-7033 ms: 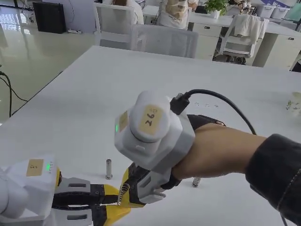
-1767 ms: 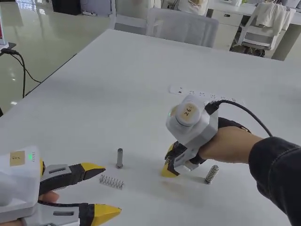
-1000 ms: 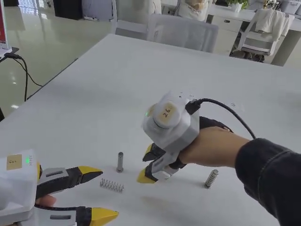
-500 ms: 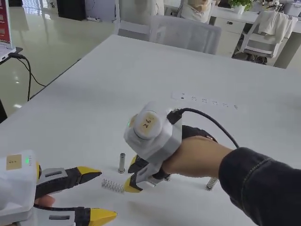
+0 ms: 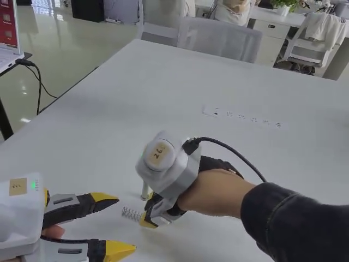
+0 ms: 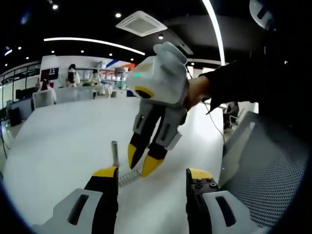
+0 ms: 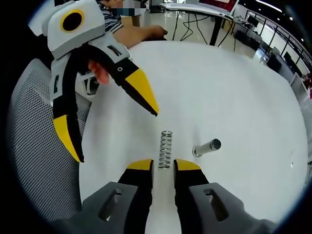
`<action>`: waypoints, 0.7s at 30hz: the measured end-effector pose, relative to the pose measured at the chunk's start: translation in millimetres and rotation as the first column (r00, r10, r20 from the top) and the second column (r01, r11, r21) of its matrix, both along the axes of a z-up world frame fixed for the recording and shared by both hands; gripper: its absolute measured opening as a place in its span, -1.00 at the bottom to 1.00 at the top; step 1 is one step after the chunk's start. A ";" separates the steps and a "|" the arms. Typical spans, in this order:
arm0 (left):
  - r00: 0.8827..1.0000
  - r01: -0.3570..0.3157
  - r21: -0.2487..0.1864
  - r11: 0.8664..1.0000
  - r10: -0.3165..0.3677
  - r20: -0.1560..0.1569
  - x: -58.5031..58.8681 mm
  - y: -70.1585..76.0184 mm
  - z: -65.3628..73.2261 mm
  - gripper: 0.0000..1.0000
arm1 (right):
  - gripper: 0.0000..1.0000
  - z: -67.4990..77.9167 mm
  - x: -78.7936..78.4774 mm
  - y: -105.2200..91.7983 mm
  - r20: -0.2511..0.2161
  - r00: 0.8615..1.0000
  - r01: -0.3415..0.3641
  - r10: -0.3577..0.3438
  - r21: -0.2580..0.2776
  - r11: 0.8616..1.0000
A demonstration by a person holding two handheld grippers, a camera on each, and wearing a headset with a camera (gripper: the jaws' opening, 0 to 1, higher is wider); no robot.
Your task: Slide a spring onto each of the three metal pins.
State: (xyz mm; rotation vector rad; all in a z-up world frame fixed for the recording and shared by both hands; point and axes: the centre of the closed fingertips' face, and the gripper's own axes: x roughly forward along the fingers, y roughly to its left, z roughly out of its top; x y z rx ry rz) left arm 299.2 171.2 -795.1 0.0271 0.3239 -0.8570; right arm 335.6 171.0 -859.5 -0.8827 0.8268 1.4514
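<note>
A loose spring (image 5: 131, 213) lies flat on the white table (image 5: 163, 98), just in front of a bare upright metal pin (image 5: 144, 191). My right gripper (image 5: 147, 218) is lowered to the spring's right end. In the right gripper view its jaws (image 7: 164, 165) stand narrowly apart with the near end of the spring (image 7: 165, 148) between the tips; the pin (image 7: 207, 146) is to the right. My left gripper (image 5: 117, 225) rests open at the near left, its jaws (image 6: 152, 171) aimed at the spring (image 6: 127, 176), the pin (image 6: 115, 152) and the right gripper (image 6: 146, 158).
A white power strip (image 5: 242, 116) lies further back on the table. Grey chairs (image 5: 218, 38) stand at the far edge, and a black cable (image 5: 229, 150) trails from the right gripper. The table's left edge (image 5: 71, 87) drops to the floor.
The right gripper has travelled left and down, from near a spring-bearing pin on the right to the lying spring. The left gripper has stayed open in place.
</note>
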 end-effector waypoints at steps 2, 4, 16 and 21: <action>1.000 -0.003 0.000 1.000 0.003 -0.001 0.0 0.8 -0.1 0.00 | -0.73 -3.0 1.0 -0.4 0.002 1.000 0.003 -0.003 -0.008 1.000; 1.000 -0.006 -0.001 1.000 0.006 -0.002 -0.1 1.5 -0.5 0.00 | -0.73 -5.3 1.2 -0.8 -0.001 1.000 0.006 -0.006 -0.014 1.000; 1.000 -0.012 0.001 1.000 0.012 -0.004 0.1 3.4 -1.2 0.00 | -0.84 -8.1 0.2 0.1 0.018 1.000 -0.016 0.016 -0.030 0.999; 1.000 -0.012 0.004 1.000 0.012 -0.005 -0.2 3.3 -2.1 -0.01 | -0.85 -7.3 0.1 -2.3 0.036 0.999 -0.025 0.026 -0.033 0.999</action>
